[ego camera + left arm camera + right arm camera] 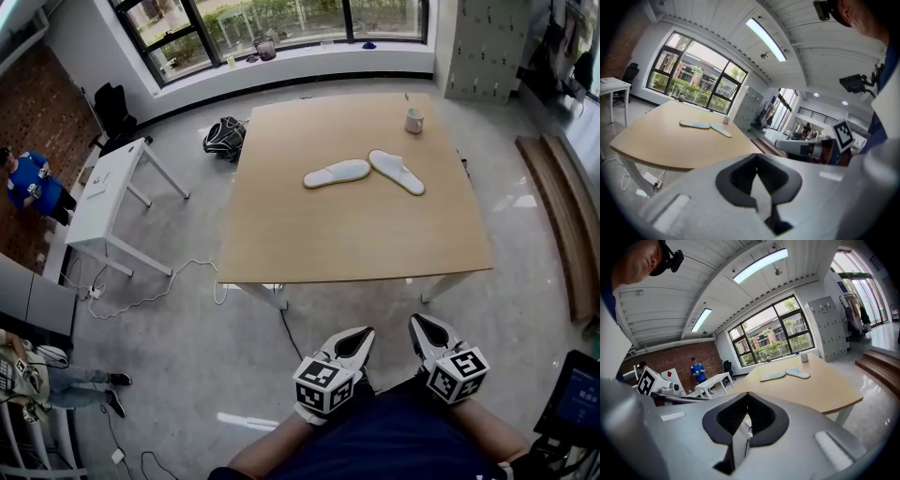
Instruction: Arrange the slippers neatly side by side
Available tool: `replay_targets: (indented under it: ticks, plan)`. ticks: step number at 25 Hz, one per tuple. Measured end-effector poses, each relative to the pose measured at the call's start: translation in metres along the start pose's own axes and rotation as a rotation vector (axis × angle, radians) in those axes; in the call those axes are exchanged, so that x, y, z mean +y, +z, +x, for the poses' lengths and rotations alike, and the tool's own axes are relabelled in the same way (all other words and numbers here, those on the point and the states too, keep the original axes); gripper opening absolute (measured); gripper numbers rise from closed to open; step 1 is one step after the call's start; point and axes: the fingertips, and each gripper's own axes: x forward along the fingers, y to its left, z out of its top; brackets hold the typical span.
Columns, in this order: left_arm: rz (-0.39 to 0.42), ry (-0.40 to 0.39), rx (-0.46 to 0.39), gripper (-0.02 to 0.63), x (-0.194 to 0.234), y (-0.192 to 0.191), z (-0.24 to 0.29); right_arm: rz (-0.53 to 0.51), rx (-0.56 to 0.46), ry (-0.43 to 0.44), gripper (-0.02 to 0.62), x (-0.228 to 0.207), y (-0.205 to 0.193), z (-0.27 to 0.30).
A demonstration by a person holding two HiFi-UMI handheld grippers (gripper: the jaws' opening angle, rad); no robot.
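Two white slippers lie on the wooden table, toes nearly meeting in a shallow V: the left slipper and the right slipper. Both grippers hang over the floor, well short of the table's near edge. My left gripper is shut with nothing in it. My right gripper is likewise shut and empty.
A white cup stands at the table's far right. A small white desk and a dark bag sit on the floor to the left, with a cable trailing. Wooden steps run along the right. People stand at far left.
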Motion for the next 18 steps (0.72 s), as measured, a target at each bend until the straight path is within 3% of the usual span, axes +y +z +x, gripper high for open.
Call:
replay_targets:
  ticks: [8,18]
  plan:
    - [-0.037,-0.011,0.006,0.005,0.018,0.001,0.001,-0.009,0.029,-0.015,0.011,0.001,-0.003,0.02]
    - [-0.028,0.064,0.011,0.005,0.059,0.027,0.023,0.02,0.027,0.054,0.011,-0.014,0.018,0.074]
